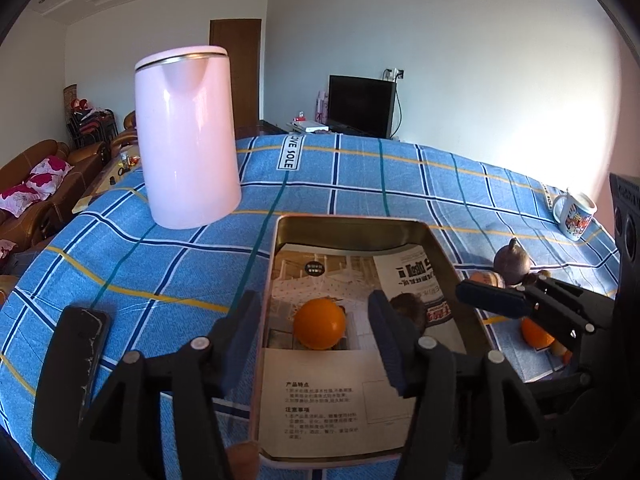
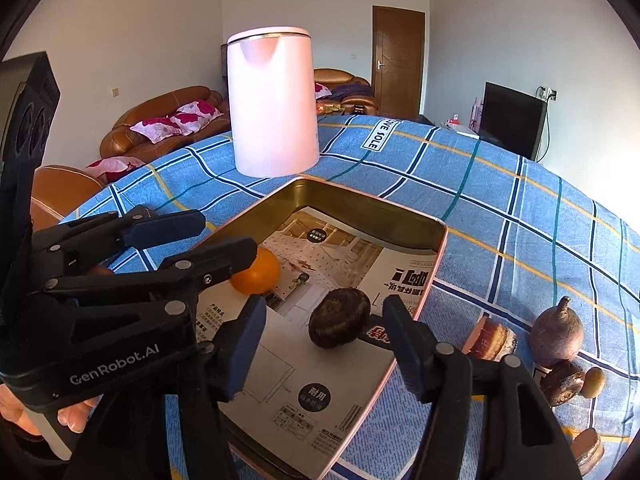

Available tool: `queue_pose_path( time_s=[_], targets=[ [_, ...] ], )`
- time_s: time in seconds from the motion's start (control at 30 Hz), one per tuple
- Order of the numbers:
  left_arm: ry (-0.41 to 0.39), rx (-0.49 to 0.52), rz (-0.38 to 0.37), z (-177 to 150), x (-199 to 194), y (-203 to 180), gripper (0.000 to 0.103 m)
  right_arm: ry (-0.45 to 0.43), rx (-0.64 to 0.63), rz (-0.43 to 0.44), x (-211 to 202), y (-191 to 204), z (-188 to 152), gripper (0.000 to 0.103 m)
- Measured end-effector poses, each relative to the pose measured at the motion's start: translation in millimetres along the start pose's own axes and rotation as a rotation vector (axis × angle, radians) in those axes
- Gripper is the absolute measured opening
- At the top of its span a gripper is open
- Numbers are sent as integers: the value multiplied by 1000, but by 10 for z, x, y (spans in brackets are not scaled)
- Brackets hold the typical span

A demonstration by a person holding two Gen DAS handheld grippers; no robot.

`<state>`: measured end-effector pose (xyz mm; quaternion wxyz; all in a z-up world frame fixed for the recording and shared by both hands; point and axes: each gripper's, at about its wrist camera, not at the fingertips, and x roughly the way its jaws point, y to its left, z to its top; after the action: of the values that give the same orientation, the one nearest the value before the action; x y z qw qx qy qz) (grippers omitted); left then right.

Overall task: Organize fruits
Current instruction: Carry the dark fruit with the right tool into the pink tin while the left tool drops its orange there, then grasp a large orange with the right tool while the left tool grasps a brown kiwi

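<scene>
A metal tray (image 1: 352, 222) lined with printed paper sits on the blue checked cloth; it also shows in the right wrist view (image 2: 438, 248). An orange (image 1: 319, 323) lies in the tray, between the fingers of my open left gripper (image 1: 316, 340), apart from both. The orange shows in the right wrist view (image 2: 258, 274) too. A dark round fruit (image 2: 339, 317) lies in the tray between the fingers of my open right gripper (image 2: 324, 344). In the left wrist view this fruit (image 1: 408, 306) is partly hidden by a finger. The right gripper (image 1: 516, 304) enters from the right.
A pink kettle (image 1: 186, 136) stands behind the tray. A black phone (image 1: 70, 364) lies at the left. A mug (image 1: 574, 214) stands far right. Loose fruits lie right of the tray: a purple pointed one (image 2: 556, 334), brown ones (image 2: 490, 338), another orange (image 1: 534, 332).
</scene>
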<state>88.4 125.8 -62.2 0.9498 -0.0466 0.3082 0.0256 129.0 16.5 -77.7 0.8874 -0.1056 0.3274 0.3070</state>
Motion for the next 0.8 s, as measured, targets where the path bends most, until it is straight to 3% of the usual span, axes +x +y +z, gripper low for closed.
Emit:
queue_pose_path(
  time_s=[0.1, 0.23, 0.47, 0.8],
  targets=[
    [-29, -9, -13, 0, -155, -27, 61, -27, -8, -16, -184, -41, -61, 64],
    [-69, -4, -39, -74, -335, -173, 71, -70, 4, -63, -576, -237, -302, 66],
    [-53, 85, -125, -273, -379, -766, 72, -91, 85, -244, -1167, -753, -928, 69],
    [1, 196, -164, -443, -280, -1363, 72, -24, 170, -250, -1155, -1097, -1256, 67]
  ],
)
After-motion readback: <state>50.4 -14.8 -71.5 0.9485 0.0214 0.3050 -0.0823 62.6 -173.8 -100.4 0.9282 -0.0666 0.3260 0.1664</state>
